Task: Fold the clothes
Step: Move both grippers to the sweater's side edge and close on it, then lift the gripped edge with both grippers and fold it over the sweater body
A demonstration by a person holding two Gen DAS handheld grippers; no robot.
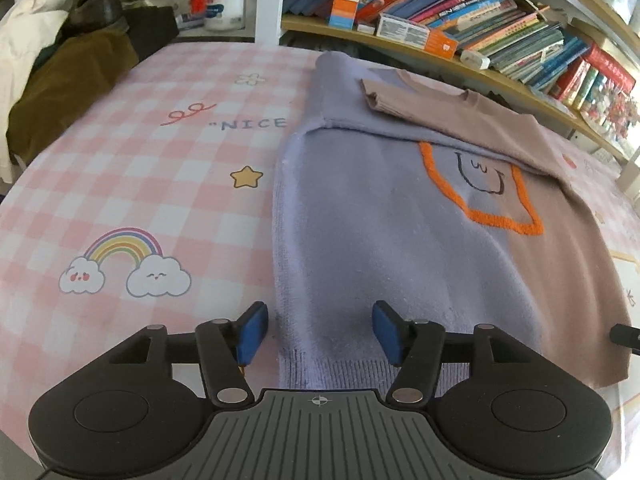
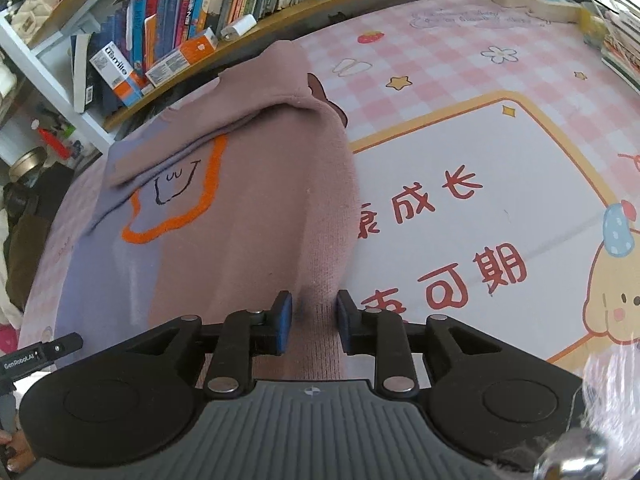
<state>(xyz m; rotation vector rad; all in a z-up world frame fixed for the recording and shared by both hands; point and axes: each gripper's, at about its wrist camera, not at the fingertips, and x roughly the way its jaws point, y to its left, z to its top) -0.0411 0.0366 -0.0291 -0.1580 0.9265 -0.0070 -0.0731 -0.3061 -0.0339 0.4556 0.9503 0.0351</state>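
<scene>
Both grippers are sitting at the hem of the sweater (image 1: 360, 248), which is lying flat on the pink checked table cover (image 1: 160, 184), with the bookshelf (image 1: 480, 20) just beyond its collar end. The left gripper (image 1: 320, 332) is standing with its jaws wide apart over the lilac corner, one pad outside the side edge and one over the knit, gripping nothing. The right gripper (image 2: 312, 320) is straddling a raised ridge of the tan side near the hem with its jaws part-closed; I cannot tell whether the pads are pinching the cloth or only flanking it.

The likeliest fault, in my judgement, is uneven pickup: if the right side is lifting while the left is not yet closing, the hem will be skewing and the fold line running crooked. The left pad outside the edge could also be catching the table cover along with the knit and dragging it. Both sleeves (image 1: 400, 104) are lying folded loosely across the chest, so a quick lift may be sliding them off and undoing that step.

The sweater is a soft, thick knit, half lilac and half tan, with an orange outlined shape (image 1: 480, 188) and a drawn face on the chest and a ribbed hem; it is looking limp and likely to be sagging between two grips
</scene>
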